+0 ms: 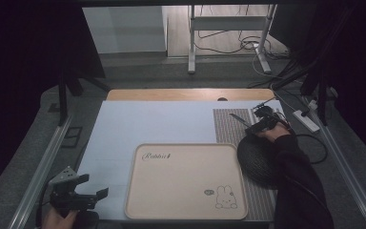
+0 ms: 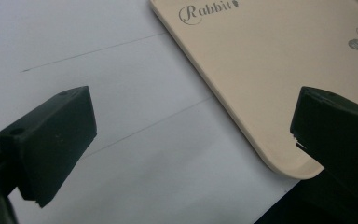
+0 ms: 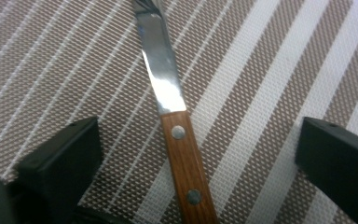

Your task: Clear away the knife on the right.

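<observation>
Right gripper view alone reveals the fork's (image 3: 179,140) wooden handle's 2 rivets.

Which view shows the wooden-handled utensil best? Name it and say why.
The right gripper view: the utensil lies close between the open jaws on the striped placemat, wooden handle and rivets clear. The high view shows it small and dim ahead of the right gripper.
</observation>
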Demonstrator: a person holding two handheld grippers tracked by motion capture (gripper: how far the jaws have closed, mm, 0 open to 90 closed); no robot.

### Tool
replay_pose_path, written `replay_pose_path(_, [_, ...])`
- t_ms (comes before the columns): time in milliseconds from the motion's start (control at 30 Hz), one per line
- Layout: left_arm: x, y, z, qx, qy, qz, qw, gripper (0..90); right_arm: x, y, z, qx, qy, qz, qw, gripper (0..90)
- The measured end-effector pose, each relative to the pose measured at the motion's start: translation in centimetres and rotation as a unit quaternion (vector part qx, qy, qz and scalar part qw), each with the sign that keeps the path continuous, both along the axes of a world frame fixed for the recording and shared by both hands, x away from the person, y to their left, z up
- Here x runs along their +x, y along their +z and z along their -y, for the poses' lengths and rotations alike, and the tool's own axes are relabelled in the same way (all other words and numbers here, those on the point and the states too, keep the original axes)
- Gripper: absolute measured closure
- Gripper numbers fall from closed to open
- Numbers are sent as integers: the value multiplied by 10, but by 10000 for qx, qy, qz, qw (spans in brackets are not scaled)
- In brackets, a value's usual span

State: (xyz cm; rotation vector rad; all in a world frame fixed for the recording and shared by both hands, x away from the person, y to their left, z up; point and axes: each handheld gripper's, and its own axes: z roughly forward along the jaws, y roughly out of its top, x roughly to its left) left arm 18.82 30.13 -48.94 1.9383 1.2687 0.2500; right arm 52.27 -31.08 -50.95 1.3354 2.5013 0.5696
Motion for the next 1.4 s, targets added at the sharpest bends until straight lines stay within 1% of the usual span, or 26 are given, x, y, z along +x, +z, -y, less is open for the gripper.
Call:
replay_pose_path(33, [0, 0, 0, -1, 0, -2, 10000, 4, 0, 2, 1, 26, 32, 37, 10000, 144])
replay_pose_path(167, [0, 0, 0, 6, -1, 0, 10000, 4, -1, 6, 5, 33, 97, 50, 9999, 291])
replay_pose_path(233, [0, 0, 0, 5, 1, -2, 10000, 3, -2, 9, 6, 26, 183, 28, 9998, 452])
replay_pose_path(267, [0, 0, 0, 3, 2, -3, 10000, 3, -2, 10, 6, 38, 222, 11, 9997, 502])
replay_pose_path(300, [0, 0, 0, 3, 3, -3, 10000, 3, -2, 11, 7, 31, 245, 12, 9997, 572])
replay_pose_path(333, [0, 0, 0, 5, 1, -4, 10000, 3, -2, 11, 7, 50, 248, 21, 9997, 607])
replay_pose_path(367, [0, 0, 0, 8, 1, -4, 10000, 4, -2, 11, 9, 19, 269, 42, 9996, 667])
replay_pose_path(400, [0, 0, 0, 12, -1, -4, 10000, 4, -2, 12, 10, 46, 290, 40, 9996, 745])
replay_pose_path(433, [0, 0, 0, 13, 0, -5, 10000, 3, -2, 12, 12, 48, 324, 39, 9995, 767])
replay_pose_path(500, [0, 0, 0, 11, 3, -5, 10000, 4, -1, 12, 15, 187, 275, -23, 9994, 771])
replay_pose_path(633, [0, 0, 0, 13, 3, 0, 10000, 4, 1, 12, 15, 176, 336, -81, 9992, 773])
replay_pose_path(767, [0, 0, 0, 11, 4, 0, 10000, 3, 0, 14, 20, -14, 425, 137, 9990, 774])
replay_pose_path(833, [0, 0, 0, 8, 6, -2, 10000, 4, -1, 16, 24, -166, 482, 238, 9984, 774])
replay_pose_path(900, [0, 0, 0, 14, 4, -4, 10000, 4, -2, 18, 30, -249, 474, 317, 9981, 774])
replay_pose_path(1033, [0, 0, 0, 13, 8, -3, 10000, 4, -3, 18, 44, -274, 334, 312, 9986, 774])
replay_pose_path(1133, [0, 0, 0, 11, 10, -7, 10000, 4, -4, 19, 56, -199, 175, 319, 9991, 774])
replay_pose_path(1233, [0, 0, 0, 14, 8, -5, 10000, 4, -7, 25, 66, -72, 37, 365, 9993, 774])
replay_pose_path(1333, [0, 0, 0, 16, 8, -4, 10000, 4, -12, 31, 70, 98, -63, 410, 9991, 774])
replay_pose_path(1400, [0, 0, 0, 20, 6, -4, 10000, 4, -15, 35, 69, 188, -60, 415, 9989, 774])
